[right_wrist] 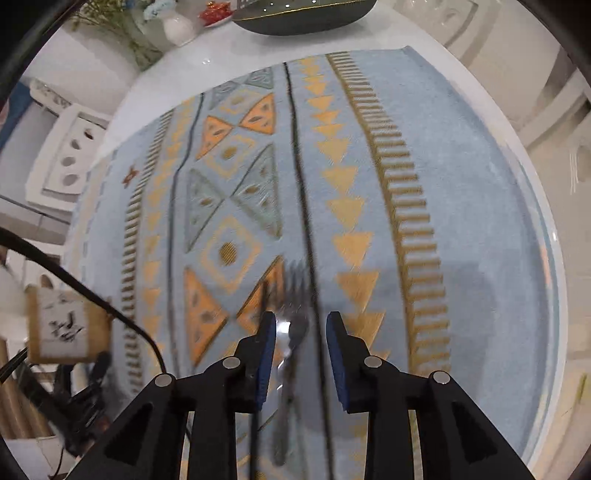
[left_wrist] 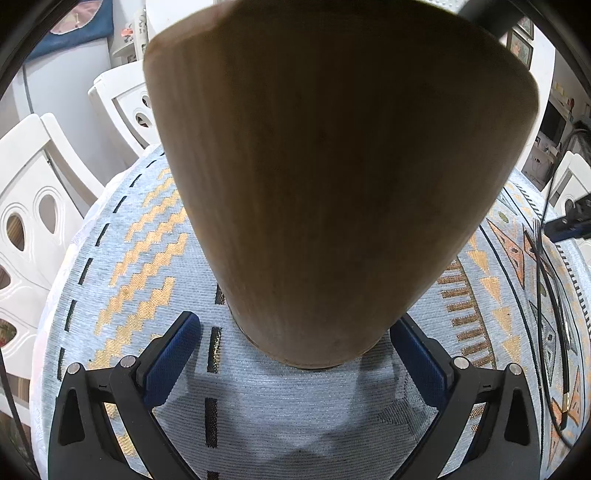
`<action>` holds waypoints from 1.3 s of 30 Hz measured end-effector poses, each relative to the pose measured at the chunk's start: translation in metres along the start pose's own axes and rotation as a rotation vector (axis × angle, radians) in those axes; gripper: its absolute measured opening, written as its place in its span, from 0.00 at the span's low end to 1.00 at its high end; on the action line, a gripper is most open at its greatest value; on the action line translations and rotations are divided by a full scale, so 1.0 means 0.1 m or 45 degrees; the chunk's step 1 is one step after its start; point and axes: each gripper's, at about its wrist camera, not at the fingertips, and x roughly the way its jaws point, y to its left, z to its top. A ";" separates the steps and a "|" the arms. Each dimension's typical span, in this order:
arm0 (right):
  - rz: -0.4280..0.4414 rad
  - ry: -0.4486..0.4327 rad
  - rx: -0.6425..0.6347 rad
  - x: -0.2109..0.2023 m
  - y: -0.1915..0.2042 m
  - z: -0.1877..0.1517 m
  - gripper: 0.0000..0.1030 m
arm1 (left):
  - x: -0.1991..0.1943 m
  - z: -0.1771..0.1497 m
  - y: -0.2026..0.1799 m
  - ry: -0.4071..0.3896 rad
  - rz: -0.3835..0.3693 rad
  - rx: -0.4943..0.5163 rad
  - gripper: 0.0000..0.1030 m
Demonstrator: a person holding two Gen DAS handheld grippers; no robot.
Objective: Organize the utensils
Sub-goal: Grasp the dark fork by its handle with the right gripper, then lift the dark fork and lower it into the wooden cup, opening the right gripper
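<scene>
Fork (right_wrist: 295, 325), blurred, lies on the patterned cloth (right_wrist: 461, 184) between the parted, empty fingers of the right gripper (right_wrist: 301, 332), which points steeply down. Beyond it, the left gripper (left_wrist: 295, 339) stands wide, its pads flanking a wooden holder (left_wrist: 332, 166) on that cloth; contact unclear

Cloth: pale blue woven table runner (right_wrist: 461, 155) with orange triangles and zigzags, centre of both views.
Chairs: white moulded plastic chairs (left_wrist: 33, 206), left edge, left wrist view.
Bowl: dark round bowl (right_wrist: 303, 16), top centre, right wrist view.
Cable: black cable (right_wrist: 74, 284), lower left.
</scene>
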 end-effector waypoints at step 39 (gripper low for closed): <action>0.293 -0.733 -0.364 -1.81 1.72 -0.04 0.04 | 0.02 0.04 -0.03 0.017 0.005 0.006 1.00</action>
